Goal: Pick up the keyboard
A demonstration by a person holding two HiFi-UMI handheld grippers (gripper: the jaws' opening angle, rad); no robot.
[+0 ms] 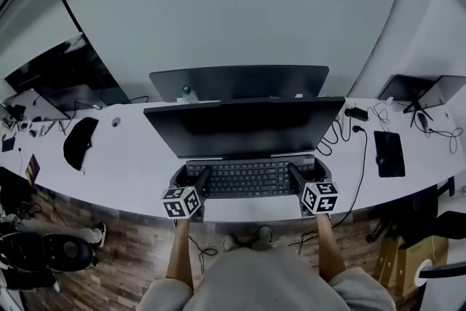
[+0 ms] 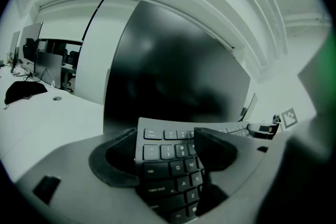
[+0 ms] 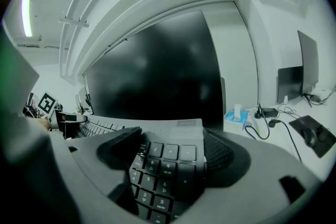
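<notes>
Long white bench [image 1: 131, 178] against grey wall, wood floor [image 1: 131, 266] below. Big dark monitor [image 1: 244, 126] at centre, screen off. Second monitor [image 1: 240, 81] just behind. Bottle [image 1: 187, 92] with green cap at second monitor's left part. Black cloth [image 1: 79, 142] lying left of centre, small disc [image 1: 116, 122] near it. More screens [image 1: 58, 80] and loose clutter at far left. Right of centre: black adapter [image 1: 357, 113], cables [image 1: 362, 156] trailing over bench front edge, black pad [image 1: 389, 154] lying flat, laptop [image 1: 437, 91] at far right. Blue box [image 3: 237, 114] near monitor's right edge. Ceiling light [image 3: 26, 16] lit. Chair [image 1: 44, 251] on floor, lower left.
</notes>
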